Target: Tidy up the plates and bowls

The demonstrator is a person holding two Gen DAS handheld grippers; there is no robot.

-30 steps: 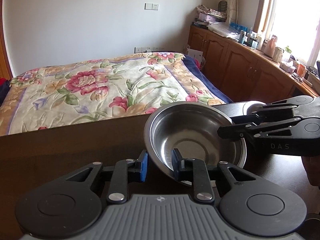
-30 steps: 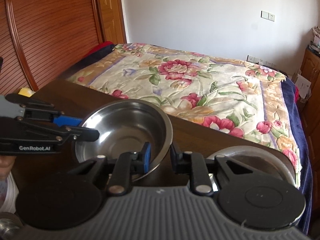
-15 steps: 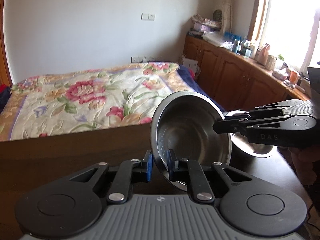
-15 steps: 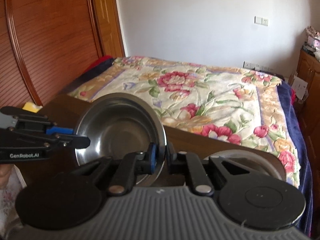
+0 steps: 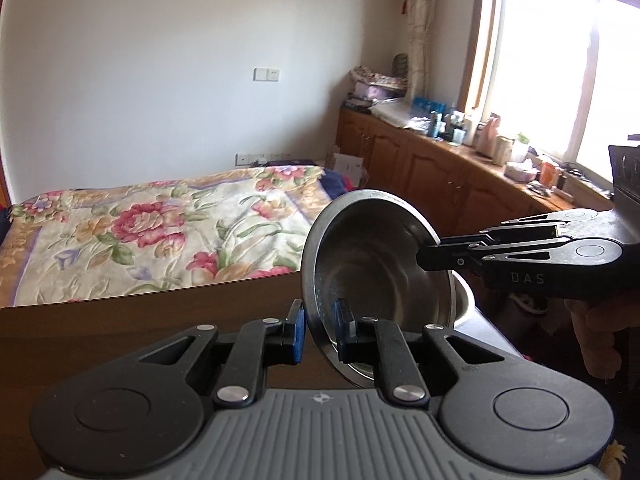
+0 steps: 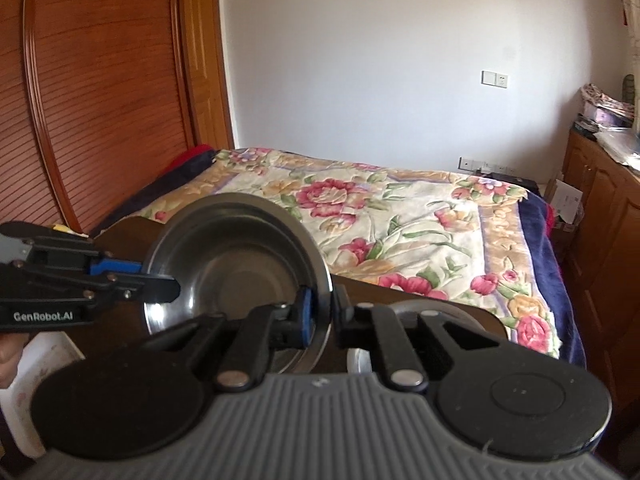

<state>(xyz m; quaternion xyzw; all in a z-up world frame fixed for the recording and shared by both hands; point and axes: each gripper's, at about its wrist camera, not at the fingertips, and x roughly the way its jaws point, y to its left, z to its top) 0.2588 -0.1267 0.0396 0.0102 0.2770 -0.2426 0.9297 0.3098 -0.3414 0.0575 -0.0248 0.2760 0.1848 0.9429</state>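
A steel bowl (image 5: 372, 264) hangs in the air above the dark wooden table (image 5: 140, 320), tipped steeply so its inside faces me. My left gripper (image 5: 321, 332) is shut on its near lower rim. My right gripper (image 5: 424, 257) comes in from the right, shut on the opposite rim. In the right wrist view the same bowl (image 6: 236, 276) stands tilted, with the right gripper (image 6: 323, 314) pinching its rim and the left gripper (image 6: 160, 280) clamped on its left edge. A second steel bowl (image 5: 464, 304) sits on the table behind the lifted one, mostly hidden.
A bed with a floral quilt (image 5: 160, 236) lies just past the table's far edge. Wooden cabinets (image 5: 440, 176) with a cluttered top run under the window on the right. A slatted wooden wardrobe (image 6: 80, 100) stands to the left. A hand (image 5: 600, 340) holds the right gripper.
The bowl has risen off the table and tipped from nearly flat to steeply on edge. Both grippers closed on its rim and lifted with it, toward the second bowl.
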